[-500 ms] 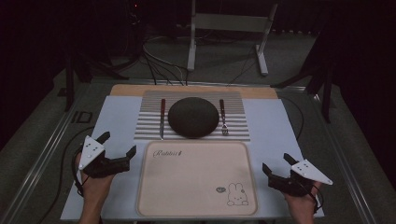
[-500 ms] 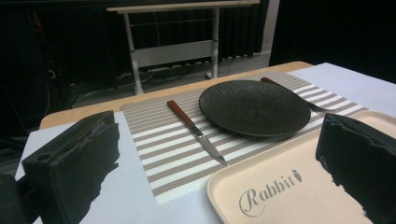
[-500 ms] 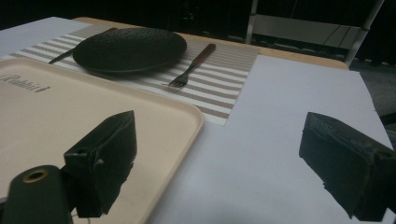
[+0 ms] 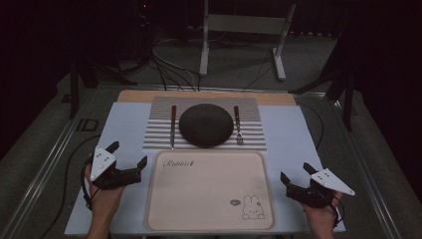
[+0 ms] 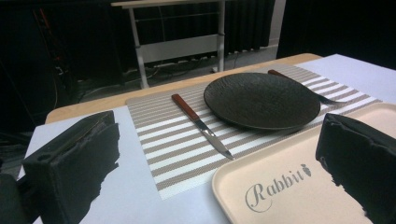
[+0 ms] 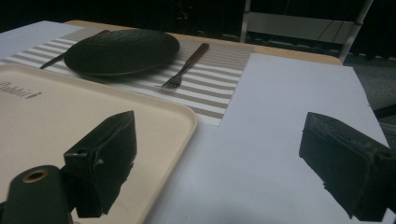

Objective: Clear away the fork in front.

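Note:
A black round plate (image 4: 206,125) sits in the middle of a striped placemat (image 4: 158,130), with a wooden-handled knife (image 4: 172,125) to its left and a fork (image 4: 238,125) to its right. In front of the mat lies a beige tray (image 4: 209,189) printed with "Rabbit" and a bunny. My left gripper (image 4: 128,154) is open just left of the tray, held by a hand. My right gripper (image 4: 294,173) is open just right of the tray. Both hold nothing. The left gripper view shows the plate (image 5: 261,99), the knife (image 5: 201,125) and the tray (image 5: 299,177).
The table is covered with a white sheet (image 4: 293,134), its wooden edge (image 4: 139,95) showing at the back. A metal frame stand (image 4: 244,25) and cables (image 4: 169,69) lie on the floor beyond. Rails run along both table sides.

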Available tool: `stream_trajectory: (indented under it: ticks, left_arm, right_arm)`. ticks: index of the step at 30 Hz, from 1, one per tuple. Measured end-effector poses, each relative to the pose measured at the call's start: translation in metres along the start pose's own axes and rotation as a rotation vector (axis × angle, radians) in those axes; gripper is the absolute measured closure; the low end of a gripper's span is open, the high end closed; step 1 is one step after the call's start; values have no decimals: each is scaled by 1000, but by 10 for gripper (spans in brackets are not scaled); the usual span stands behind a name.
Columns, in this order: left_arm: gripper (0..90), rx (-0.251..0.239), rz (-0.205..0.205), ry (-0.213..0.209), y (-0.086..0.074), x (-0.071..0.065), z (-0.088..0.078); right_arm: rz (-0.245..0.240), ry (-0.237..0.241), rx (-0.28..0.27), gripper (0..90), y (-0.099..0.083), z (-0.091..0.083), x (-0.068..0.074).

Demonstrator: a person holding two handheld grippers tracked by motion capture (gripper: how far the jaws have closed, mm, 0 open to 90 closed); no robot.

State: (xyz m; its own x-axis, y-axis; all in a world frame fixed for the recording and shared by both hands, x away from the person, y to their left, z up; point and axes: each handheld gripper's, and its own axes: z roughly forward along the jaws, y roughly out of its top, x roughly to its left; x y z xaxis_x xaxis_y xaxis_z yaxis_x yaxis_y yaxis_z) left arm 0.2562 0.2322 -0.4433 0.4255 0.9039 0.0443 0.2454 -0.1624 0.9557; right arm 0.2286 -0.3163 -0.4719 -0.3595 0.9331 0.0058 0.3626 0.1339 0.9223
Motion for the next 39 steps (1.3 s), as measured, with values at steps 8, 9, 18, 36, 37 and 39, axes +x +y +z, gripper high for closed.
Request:
stream_trajectory:
  ticks: [8, 9, 18, 36, 37, 39]
  left_arm:
    - [1, 20, 28, -2, -2, -6, 5]
    - [1, 20, 28, -2, -2, -6, 5]
    - [1, 13, 5, 17, -4, -1, 4]
    - [1, 19, 10, 29, -5, -1, 4]
    - [1, 20, 11, 29, -5, -2, 5]
    - [1, 26, 20, 30, -5, -2, 6]
  right_arm:
    - [25, -25, 13, 115, 9, 3, -2]
    - [25, -25, 13, 115, 9, 3, -2]
    - [42, -5, 26, 115, 25, 10, -5]
    - [31, 12, 48, 115, 57, 29, -2]
    - [26, 14, 49, 114, 59, 30, -2]
    - [19, 19, 50, 114, 62, 33, 0]
